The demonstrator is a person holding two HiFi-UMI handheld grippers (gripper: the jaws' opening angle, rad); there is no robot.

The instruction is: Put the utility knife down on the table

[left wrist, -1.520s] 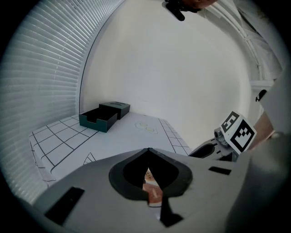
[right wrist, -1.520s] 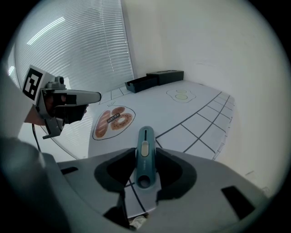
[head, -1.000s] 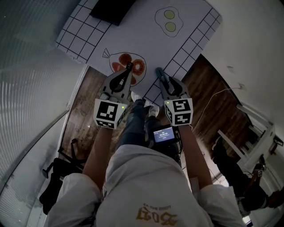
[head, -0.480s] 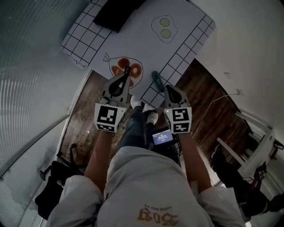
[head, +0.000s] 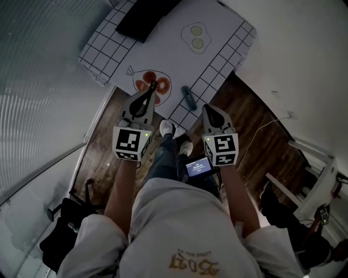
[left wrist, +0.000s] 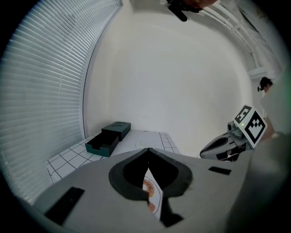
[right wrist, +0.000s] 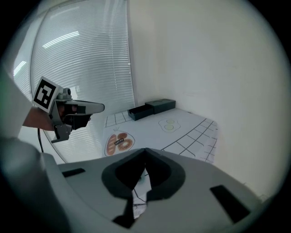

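Observation:
The utility knife, dark teal, lies flat on the white gridded mat near the table's front edge. My right gripper hangs just in front of the knife, clear of it and over the wooden floor. Its jaws are shut with nothing between them, and their tips meet in the right gripper view. My left gripper is shut too and empty. It hovers over the fish drawing, and its tips meet in the left gripper view.
A black open box sits at the far left of the mat, and an egg drawing lies far right. Window blinds run along the left. Wooden floor and the person's legs are below the grippers.
Both grippers drew back from the table and rose. The right gripper's tip was at the knife a second ago; the knife now lies alone on the mat.

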